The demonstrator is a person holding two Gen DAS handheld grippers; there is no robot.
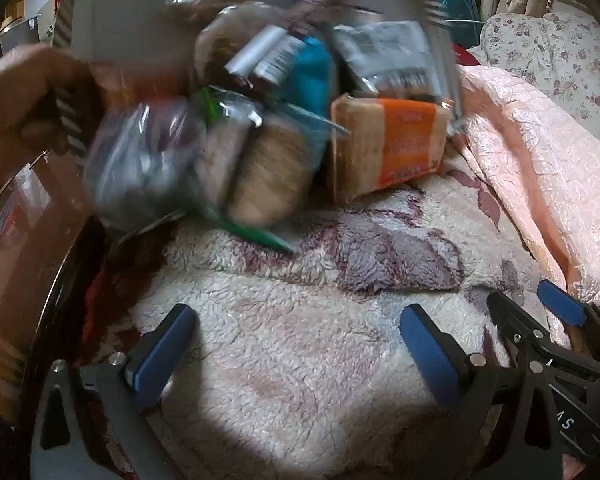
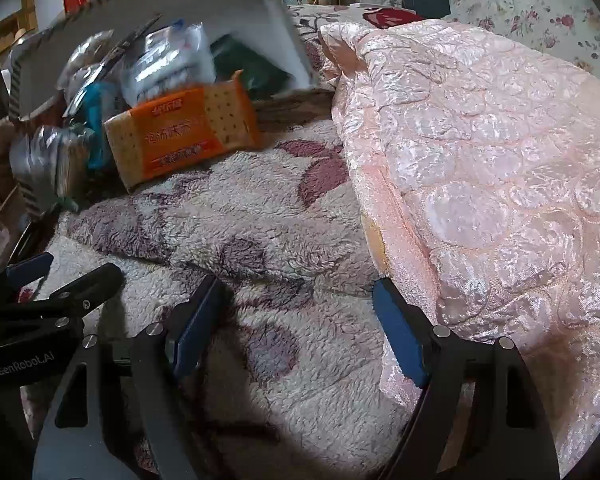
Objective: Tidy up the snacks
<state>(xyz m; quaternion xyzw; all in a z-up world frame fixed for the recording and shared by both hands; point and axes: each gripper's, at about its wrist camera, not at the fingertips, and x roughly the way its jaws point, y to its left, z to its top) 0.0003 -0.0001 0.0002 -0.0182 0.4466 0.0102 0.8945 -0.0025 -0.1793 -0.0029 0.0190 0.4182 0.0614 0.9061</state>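
A person's hand (image 1: pixel 20 100) tips a grey box with a striped rim (image 1: pixel 132 12) (image 2: pixel 140 16) over the fleece blanket (image 1: pixel 300 360). Several snack packs spill from it, blurred by motion. An orange cracker pack (image 1: pixel 396 144) (image 2: pixel 180 132) lies against the blanket. Beside it are a clear bag of round brown biscuits (image 1: pixel 256 168), a teal pack (image 1: pixel 308 76) and a grey-white packet (image 1: pixel 384 56). My left gripper (image 1: pixel 298 320) (image 2: pixel 82 266) is open over bare blanket, short of the pile. To its right my right gripper (image 2: pixel 296 292) (image 1: pixel 520 296) is also open, with nothing between its fingers.
A pink quilted cover (image 2: pixel 480 160) rises along the right side, touching my right gripper's outer finger. A floral pillow (image 1: pixel 548 52) lies behind it. Dark wooden furniture with a glass panel (image 1: pixel 20 220) borders the blanket on the left.
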